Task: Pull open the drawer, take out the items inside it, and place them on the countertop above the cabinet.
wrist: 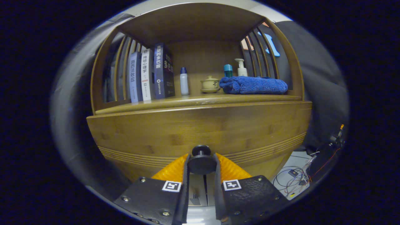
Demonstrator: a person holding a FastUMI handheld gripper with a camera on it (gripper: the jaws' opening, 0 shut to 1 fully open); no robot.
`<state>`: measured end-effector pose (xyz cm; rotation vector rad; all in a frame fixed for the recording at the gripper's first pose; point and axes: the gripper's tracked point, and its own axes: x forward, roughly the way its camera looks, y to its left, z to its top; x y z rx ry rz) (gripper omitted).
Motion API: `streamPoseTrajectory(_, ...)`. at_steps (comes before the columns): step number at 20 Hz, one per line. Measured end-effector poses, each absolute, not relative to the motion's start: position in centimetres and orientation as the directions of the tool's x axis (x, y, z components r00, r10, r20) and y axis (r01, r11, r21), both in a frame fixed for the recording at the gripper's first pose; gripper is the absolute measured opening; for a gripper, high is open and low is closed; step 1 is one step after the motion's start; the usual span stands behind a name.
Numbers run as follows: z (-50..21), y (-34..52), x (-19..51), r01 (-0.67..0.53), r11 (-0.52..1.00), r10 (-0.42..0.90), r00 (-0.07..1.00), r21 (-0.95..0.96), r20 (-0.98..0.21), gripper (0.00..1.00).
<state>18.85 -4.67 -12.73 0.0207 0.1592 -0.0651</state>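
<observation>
Straight ahead, filling the space beyond the fingers: wooden cabinet [200,131], its drawer front [175,137] closed (no gap showing). Above that, countertop [193,100] bearing books [151,75], folded blue towel [253,85], small lidded pot [210,84], bottles. Closest in: gripper [202,167] narrowed around black drawer knob [201,161], both fingers pressing its sides.

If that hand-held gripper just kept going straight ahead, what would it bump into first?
The hand-held gripper already has the black knob between its fingers, seemingly clamped. Pushed on, it would likely meet the wooden drawer front right behind the knob.
</observation>
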Motion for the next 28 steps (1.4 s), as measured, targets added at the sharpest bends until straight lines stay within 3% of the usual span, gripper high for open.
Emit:
streamPoseTrajectory(11, -13.0, -4.3, 7.5, 0.025, 0.999, -0.017, 0.986, 0.047, -0.167, 0.34)
streamPoseTrajectory(19, -13.1, -4.6, 4.4, -0.021, 0.999, 0.026, 0.981, 0.025, -0.194, 0.34)
streamPoseTrajectory(20, -13.2, -4.3, 3.6, -0.025, 1.0, 0.025, 0.981, -0.001, -0.19, 0.26)
streamPoseTrajectory(23, -13.5, -4.4, 3.7, -0.024, 1.0, 0.025, 0.979, 0.008, -0.202, 0.26)
streamPoseTrajectory(25, -13.1, -4.6, 3.5, -0.022, 1.0, 0.021, 0.979, -0.003, -0.201, 0.37)
streamPoseTrajectory(28, -11.5, -4.7, 2.3, -0.023, 1.0, 0.019, 0.98, -0.018, -0.196, 0.75)
